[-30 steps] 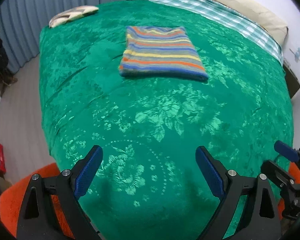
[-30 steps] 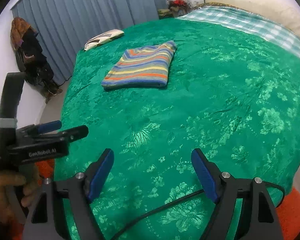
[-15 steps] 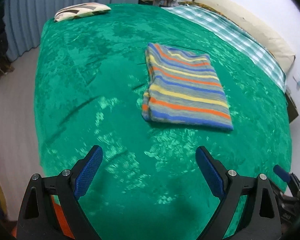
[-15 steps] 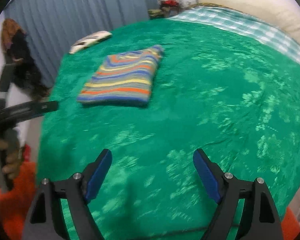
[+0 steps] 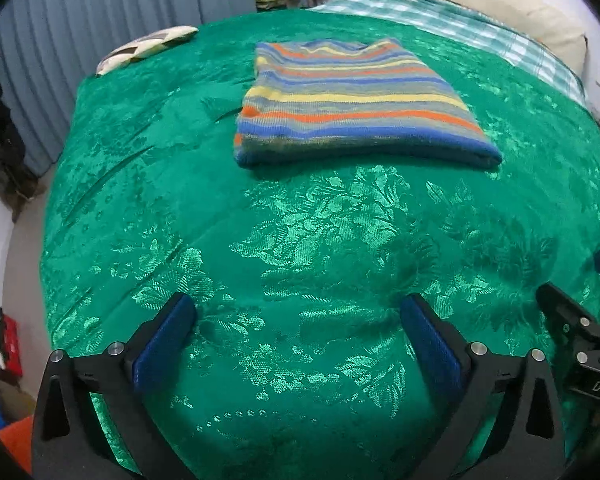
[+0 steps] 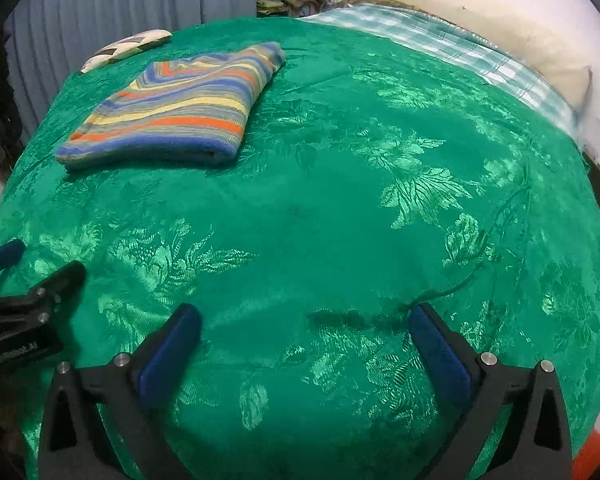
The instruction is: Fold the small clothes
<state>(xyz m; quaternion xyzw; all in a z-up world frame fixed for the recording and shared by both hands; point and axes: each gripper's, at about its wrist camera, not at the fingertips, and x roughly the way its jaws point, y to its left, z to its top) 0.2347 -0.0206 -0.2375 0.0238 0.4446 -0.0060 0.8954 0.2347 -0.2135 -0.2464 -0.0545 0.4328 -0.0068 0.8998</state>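
The striped garment (image 5: 352, 100) lies folded flat on the green bedspread (image 5: 320, 264), straight ahead of the left claw (image 5: 296, 320) and well apart from it, its near folded edge running crosswise to the claw's line. From the right claw (image 6: 304, 328) it sits ahead and off to the left (image 6: 180, 108) — so the left hand looks the nearer. Both claws stand wide and empty, low over bare bedspread, touching no cloth.

One folded striped garment (image 5: 352, 96), perhaps two pillows (image 5: 146, 48).
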